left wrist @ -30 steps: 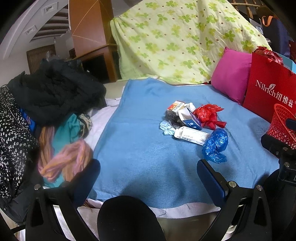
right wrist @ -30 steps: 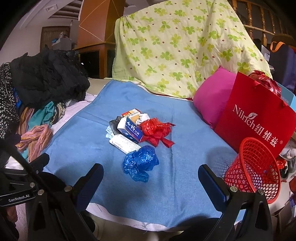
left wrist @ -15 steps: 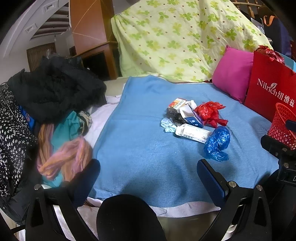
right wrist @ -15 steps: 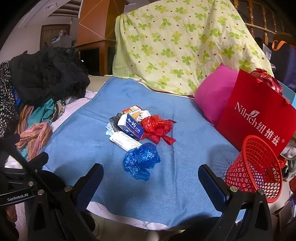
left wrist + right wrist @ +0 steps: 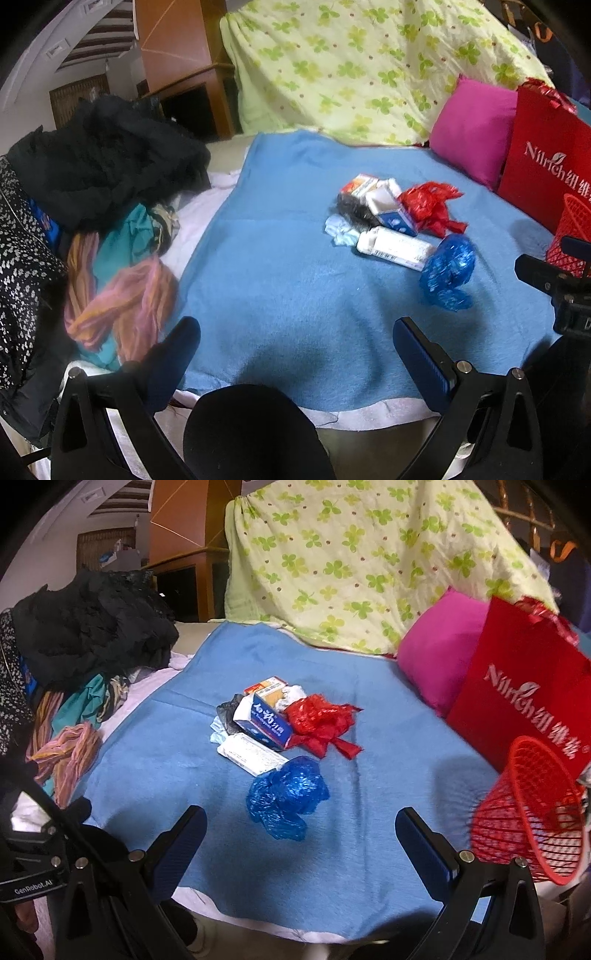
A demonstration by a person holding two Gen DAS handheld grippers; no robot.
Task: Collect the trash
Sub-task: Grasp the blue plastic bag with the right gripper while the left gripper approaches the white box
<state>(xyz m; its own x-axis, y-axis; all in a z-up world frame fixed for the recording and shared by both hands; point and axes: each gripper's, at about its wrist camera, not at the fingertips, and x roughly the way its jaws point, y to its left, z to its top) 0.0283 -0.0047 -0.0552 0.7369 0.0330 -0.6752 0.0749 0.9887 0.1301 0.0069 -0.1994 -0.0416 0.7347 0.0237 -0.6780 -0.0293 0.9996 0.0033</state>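
A heap of trash lies on the blue blanket [image 5: 177,760]: a crumpled blue plastic bag [image 5: 286,797] [image 5: 447,273], a red plastic bag [image 5: 321,723] [image 5: 430,206], a blue-and-white carton [image 5: 264,722] [image 5: 388,208], a flat white box [image 5: 253,757] [image 5: 395,249], an orange box [image 5: 266,685] and dark and pale wads. A red mesh basket [image 5: 532,808] [image 5: 570,229] lies tilted at the right. My right gripper [image 5: 299,834] is open and empty just short of the blue bag. My left gripper [image 5: 295,343] is open and empty over the blanket's near edge.
A pile of clothes [image 5: 92,206] [image 5: 74,664] covers the left of the bed. A pink pillow [image 5: 439,664], a red paper bag [image 5: 524,698] and a green-patterned quilt [image 5: 351,565] stand at the back and right. The right gripper's body [image 5: 561,288] shows at the left view's right edge.
Both grippers have moved forward a little toward the trash heap, which now looks nearer. The basket sits nearer the right gripper. Both jaws stay open.
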